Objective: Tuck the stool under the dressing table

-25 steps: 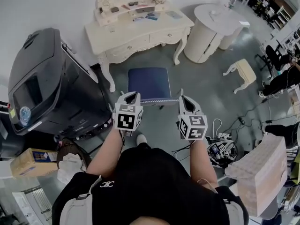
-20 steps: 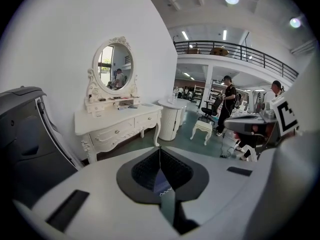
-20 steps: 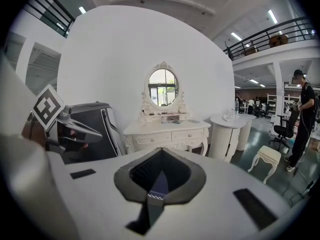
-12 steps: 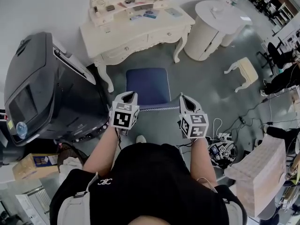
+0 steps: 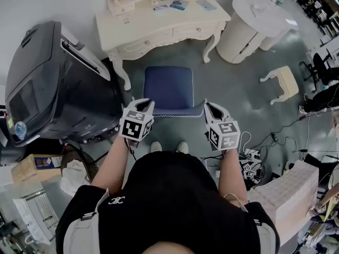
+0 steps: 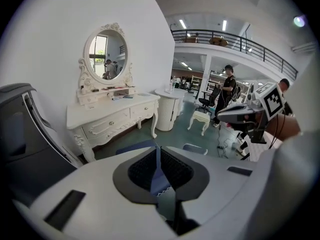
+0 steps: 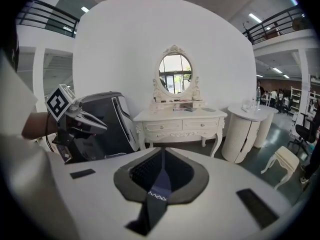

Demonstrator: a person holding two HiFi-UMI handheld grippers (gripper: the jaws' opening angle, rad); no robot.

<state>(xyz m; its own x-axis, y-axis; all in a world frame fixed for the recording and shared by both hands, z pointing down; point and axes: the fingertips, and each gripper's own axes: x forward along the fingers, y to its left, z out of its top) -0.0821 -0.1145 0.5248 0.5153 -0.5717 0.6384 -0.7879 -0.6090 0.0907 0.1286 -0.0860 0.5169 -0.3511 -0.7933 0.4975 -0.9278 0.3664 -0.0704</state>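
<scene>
Both closed and empty behind the stool (image 5: 169, 87), left tool (image 5: 146, 102) and right tool (image 5: 208, 106) may push unevenly, skewing it into the dressing table (image 5: 159, 24).

A grey floor (image 5: 238, 94) carries a cream dressing table (image 5: 159, 28); a blue stool (image 5: 169, 88) stands just in front of it, a black machine (image 5: 47, 83) beside its left end, a round white cabinet (image 5: 244, 30) beside its right.

The stool (image 5: 168, 89) stands before the desk (image 5: 159, 28), not under it. A machine (image 5: 47, 89) sits left of both, a round cabinet (image 5: 249, 28) right.
</scene>
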